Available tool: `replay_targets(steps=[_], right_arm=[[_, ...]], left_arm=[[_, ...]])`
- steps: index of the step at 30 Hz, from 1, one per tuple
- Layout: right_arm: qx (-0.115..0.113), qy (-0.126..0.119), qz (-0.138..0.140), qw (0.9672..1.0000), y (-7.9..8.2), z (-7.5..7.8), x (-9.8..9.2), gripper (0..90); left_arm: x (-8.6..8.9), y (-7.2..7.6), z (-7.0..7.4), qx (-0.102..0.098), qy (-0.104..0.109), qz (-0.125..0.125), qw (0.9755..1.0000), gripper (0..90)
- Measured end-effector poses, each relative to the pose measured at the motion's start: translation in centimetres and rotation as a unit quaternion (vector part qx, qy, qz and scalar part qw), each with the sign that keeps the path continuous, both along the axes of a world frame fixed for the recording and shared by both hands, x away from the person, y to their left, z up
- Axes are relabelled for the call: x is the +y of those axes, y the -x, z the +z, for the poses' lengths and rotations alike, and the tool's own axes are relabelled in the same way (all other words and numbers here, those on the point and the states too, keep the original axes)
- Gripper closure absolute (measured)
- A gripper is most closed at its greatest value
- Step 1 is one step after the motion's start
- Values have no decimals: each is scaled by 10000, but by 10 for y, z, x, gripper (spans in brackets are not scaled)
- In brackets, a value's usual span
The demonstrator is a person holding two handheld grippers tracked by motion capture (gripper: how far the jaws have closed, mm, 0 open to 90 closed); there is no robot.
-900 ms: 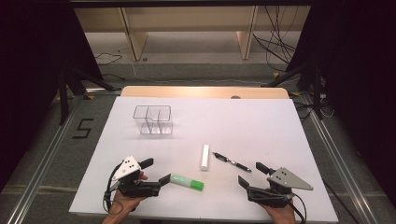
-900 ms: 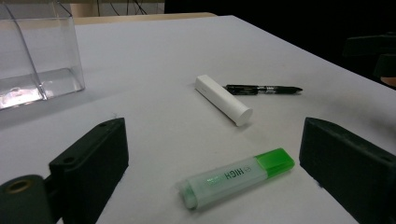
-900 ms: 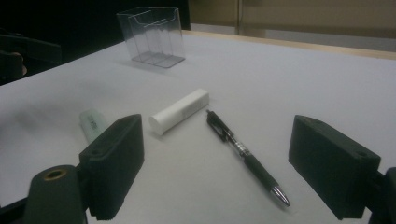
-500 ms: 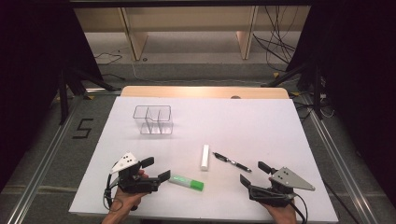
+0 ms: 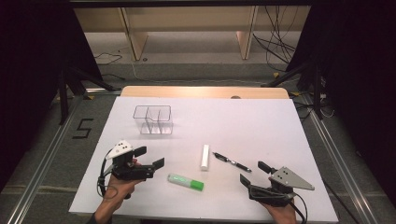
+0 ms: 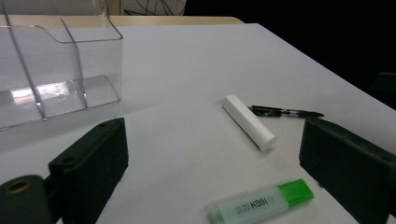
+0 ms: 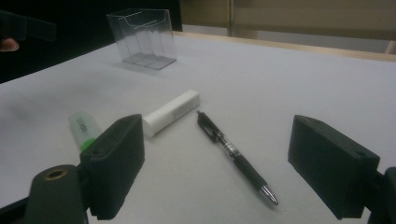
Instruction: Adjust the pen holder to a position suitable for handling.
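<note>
White table surface fills the middle of the room, with dark floor, cables and pale wooden legs behind it.

At the left we hold the left gripper low over the near part of the table, its jaws spread wide with nothing between them. Beyond and to the left of those jaws stands the clear organizer, upright, its dividers visible through the walls; in the left gripper view it rises past the left jaw. Just ahead of the jaws, near the right one, lies the green highlighter, flat on the table, and in the left gripper view its green cap points toward the right jaw. It is close to the jaws but not between the pads.

Farther out ahead lies the white stick, and beyond it the black pen, the two near each other but apart.

At the right we hold the right gripper, also low, its jaws spread wide and holding nothing. In the right gripper view the pen lies on the table ahead, in line with the gap between the jaws, its tip toward us. The white stick lies just past the left jaw, and the highlighter is partly hidden behind that jaw.
</note>
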State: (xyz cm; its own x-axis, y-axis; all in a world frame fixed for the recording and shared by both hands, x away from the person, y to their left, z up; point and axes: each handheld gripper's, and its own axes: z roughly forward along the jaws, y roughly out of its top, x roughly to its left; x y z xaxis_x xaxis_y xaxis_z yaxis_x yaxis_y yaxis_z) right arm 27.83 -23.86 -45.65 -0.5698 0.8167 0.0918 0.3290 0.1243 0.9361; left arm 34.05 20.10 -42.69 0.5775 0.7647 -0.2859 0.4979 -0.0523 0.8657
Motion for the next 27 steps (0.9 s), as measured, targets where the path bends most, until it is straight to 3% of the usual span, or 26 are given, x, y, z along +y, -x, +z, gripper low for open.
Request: replay_targets(steps=[3,6,9,14,16,18,19,22,26,27], right_arm=[[-27,-23,7,10000,0,0,0,195],[-21,-38,0,10000,0,0,-1,194],[-15,-36,-1,10000,0,0,-1,194],[-11,-42,-10,10000,0,0,-1,195],[-13,-49,-5,10000,0,0,-1,196],[-5,-44,-6,10000,0,0,-1,196],[-5,-36,-4,10000,0,0,-1,196],[-10,-33,0,10000,0,0,-1,197],[-17,-37,9,10000,-1,-1,-1,198],[-13,-34,10,10000,-1,-1,-1,200]], left_arm=[[3,-9,4,-14,-225,74,9997,79],[11,-19,8,49,-106,247,9996,79],[17,-29,11,84,-303,383,9988,79],[27,-42,15,101,-429,605,9972,80],[29,-47,11,208,-413,645,9968,94],[28,-50,9,226,-738,610,9952,88],[30,-52,9,192,-790,673,9944,88],[40,-62,9,250,-682,873,9935,95],[55,-72,11,231,-745,1080,9911,149],[66,-78,12,159,-835,1249,9885,172]])
